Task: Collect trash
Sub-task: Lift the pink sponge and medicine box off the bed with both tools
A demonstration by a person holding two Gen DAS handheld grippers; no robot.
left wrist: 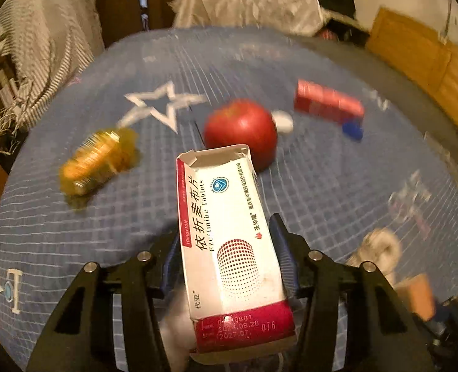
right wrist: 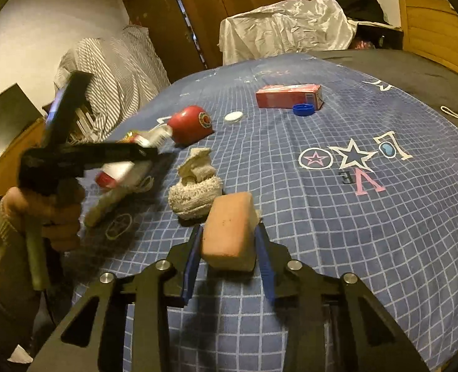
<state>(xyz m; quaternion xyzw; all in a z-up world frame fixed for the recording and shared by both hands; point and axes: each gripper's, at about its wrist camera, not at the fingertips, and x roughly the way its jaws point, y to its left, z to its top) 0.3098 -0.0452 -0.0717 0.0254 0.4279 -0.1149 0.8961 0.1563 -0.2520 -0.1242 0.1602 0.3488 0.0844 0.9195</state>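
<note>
Left claw (left wrist: 229, 257) clamped on tablet box (left wrist: 229, 241) (torn open at far end); right claw (right wrist: 229, 248) clamped on sponge (right wrist: 229, 229), above bed (right wrist: 353, 217). Apple (left wrist: 241, 130) beyond box.

Blue checked bed (right wrist: 337, 217) — apple (left wrist: 241, 130), red box (right wrist: 288, 95), caps, rolled towel (right wrist: 196, 192).

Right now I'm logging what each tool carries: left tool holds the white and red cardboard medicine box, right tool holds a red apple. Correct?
Half right. The left tool does hold the white and red cardboard medicine box. The right tool grips an orange rectangular sponge, per the right wrist view; the red apple lies on the bedspread.
</note>
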